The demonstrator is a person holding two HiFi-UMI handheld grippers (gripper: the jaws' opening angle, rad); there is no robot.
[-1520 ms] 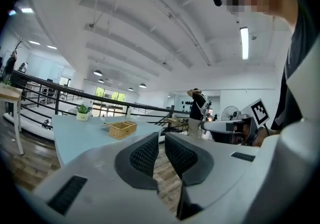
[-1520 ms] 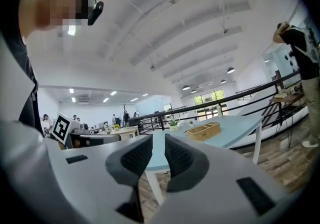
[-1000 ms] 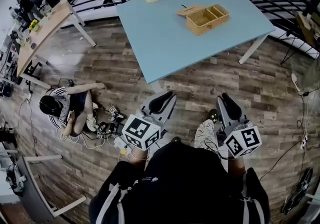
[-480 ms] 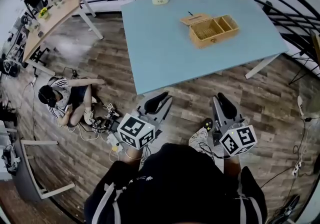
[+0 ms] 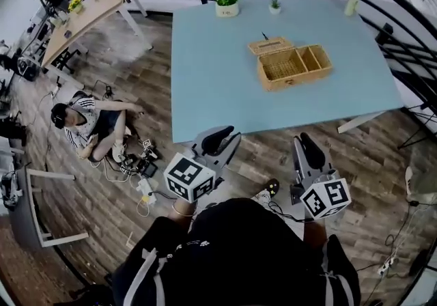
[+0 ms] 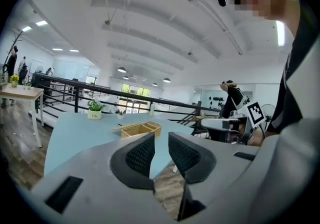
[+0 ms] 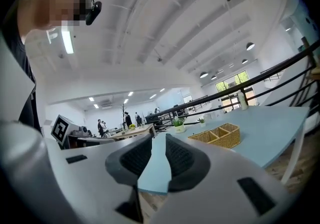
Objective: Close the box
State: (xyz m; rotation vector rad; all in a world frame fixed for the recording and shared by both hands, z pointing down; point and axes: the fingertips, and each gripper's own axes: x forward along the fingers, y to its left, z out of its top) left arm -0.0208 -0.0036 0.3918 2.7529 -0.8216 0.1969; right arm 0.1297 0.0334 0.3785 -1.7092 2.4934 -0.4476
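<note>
Presently the box (image 5: 293, 65) sits lid-open on the blue table (image 5: 212, 93), well ahead of the left gripper (image 5: 218, 139) and right gripper (image 5: 311, 149). The left gripper's jaws are opening with nothing between them; the right gripper's stand slightly apart, empty.

Open-plan office mezzanine: black railing (image 6: 65, 82), wooden desk (image 5: 89, 11), blue table (image 5: 218, 79), ceiling lights (image 6: 120, 69).

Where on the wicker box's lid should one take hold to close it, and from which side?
Probably the lid's free long edge, the one farthest from the box. The lid lies open behind the box, seemingly hinged at its far wall, so reaching over the box from above and pinching that outer edge looks best.
</note>
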